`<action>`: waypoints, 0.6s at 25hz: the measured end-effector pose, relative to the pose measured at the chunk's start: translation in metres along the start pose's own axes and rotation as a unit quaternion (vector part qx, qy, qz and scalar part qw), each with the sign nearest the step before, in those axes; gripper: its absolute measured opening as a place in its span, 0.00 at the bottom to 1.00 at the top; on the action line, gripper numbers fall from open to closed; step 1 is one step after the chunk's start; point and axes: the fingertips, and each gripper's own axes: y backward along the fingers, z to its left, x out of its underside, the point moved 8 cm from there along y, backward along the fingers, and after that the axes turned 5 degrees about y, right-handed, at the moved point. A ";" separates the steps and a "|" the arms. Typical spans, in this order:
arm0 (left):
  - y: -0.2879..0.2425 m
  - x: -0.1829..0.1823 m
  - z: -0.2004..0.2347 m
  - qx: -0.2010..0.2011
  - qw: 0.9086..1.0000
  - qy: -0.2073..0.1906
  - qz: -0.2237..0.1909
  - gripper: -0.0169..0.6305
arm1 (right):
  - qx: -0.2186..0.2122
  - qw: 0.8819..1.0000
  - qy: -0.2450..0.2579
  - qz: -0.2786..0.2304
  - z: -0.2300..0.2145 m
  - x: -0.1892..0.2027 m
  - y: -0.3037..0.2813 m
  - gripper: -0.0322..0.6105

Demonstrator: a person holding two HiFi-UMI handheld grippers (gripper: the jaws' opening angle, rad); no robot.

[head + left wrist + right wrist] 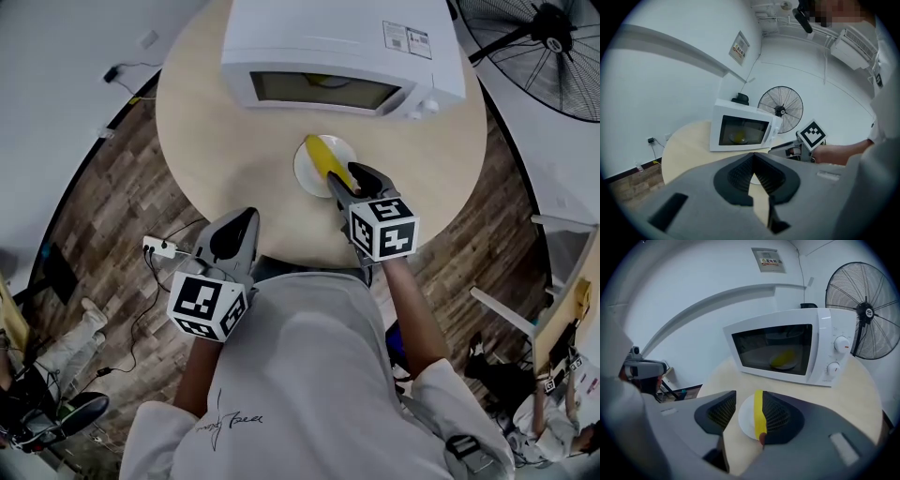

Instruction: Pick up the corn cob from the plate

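Note:
A yellow corn cob lies lengthwise across a small white plate on the round wooden table, in front of the microwave. My right gripper reaches the cob's near end and is open. In the right gripper view the corn cob runs between the jaws, close against the right pad, while the left pad stands apart from it over the plate. My left gripper hovers at the table's near edge, shut and empty.
A white microwave with its door shut stands at the back of the table; something yellow on a dish shows through its window. A floor fan stands behind on the right. Cables and a power strip lie on the floor at the left.

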 end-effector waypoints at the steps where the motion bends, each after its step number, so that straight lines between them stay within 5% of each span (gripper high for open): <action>1: 0.000 0.001 0.001 -0.001 1.000 0.001 0.001 0.02 | 0.000 1.000 -0.001 0.004 -0.002 0.001 -0.002 0.35; 15: 0.002 0.005 0.007 -0.013 1.000 0.010 0.011 0.02 | -0.009 0.998 0.009 0.054 -0.017 0.012 -0.033 0.36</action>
